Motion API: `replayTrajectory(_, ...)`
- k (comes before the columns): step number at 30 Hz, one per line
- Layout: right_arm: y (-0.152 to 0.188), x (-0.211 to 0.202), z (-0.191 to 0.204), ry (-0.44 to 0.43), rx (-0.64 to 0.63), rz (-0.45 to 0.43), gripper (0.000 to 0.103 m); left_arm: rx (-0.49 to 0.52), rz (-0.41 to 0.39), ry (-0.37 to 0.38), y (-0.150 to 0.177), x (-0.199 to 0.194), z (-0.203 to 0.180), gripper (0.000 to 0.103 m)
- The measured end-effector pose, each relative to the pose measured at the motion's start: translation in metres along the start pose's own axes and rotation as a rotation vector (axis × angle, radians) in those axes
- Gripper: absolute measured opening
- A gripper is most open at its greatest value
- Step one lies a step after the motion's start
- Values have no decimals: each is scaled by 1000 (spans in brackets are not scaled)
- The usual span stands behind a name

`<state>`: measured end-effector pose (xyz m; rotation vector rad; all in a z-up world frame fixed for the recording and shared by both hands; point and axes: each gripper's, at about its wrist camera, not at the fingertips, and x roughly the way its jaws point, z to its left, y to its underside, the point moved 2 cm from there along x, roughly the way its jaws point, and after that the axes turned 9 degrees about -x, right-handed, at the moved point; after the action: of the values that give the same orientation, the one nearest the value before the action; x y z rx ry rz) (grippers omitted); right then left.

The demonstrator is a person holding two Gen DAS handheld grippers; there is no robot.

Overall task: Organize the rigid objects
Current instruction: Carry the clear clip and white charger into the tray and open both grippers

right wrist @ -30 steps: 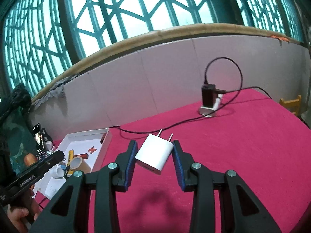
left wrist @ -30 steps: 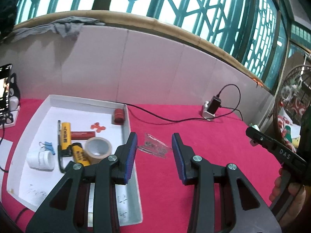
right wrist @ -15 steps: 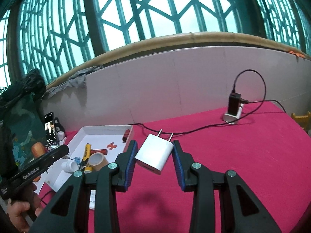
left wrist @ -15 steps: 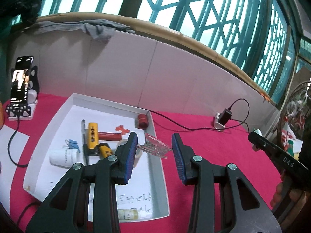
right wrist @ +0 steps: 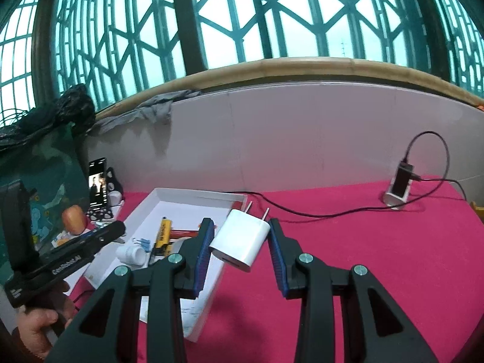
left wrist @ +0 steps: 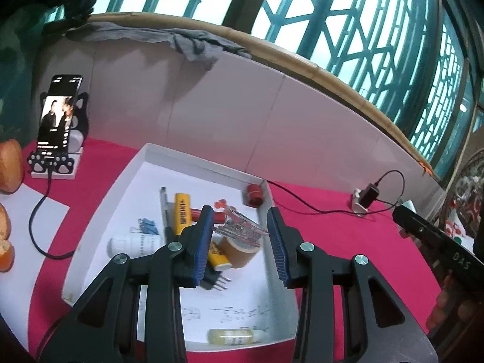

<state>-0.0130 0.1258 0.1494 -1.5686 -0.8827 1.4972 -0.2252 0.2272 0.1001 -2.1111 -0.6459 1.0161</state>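
Right wrist view: white two-pronged charger plug (right wrist: 240, 243), glossy, tilted.

left gripper (left wrist: 239, 236) jaws clamped on a clear plastic clip (left wrist: 240, 230), hanging over a shallow white cardboard tray (left wrist: 193, 158) on the pink counter (left wrist: 348, 242), tray's got a brown tape roll (left wrist: 239, 249), yellow lighter (left wrist: 182, 211), blue binder clips (left wrist: 147, 227), small white bottle (left wrist: 133, 244), phone on a stand (left wrist: 57, 115) off to the left

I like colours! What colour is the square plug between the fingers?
White, the square wall-plug charger, clearest in the right wrist view.
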Motion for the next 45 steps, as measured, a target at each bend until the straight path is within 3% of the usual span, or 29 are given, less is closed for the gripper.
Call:
replayTrajectory(18,-19,45,49,-70,-103,48,36,-78,-36,-99,-26,0,62,36)
replayTrajectory(35,-19,107,65,-52,-68,152,36,27,3,-179,-41,38,66,36)
replayTrajectory(45,-22,143,78,-21,-91,202,36,37,47,-221,-44,64,69,36)
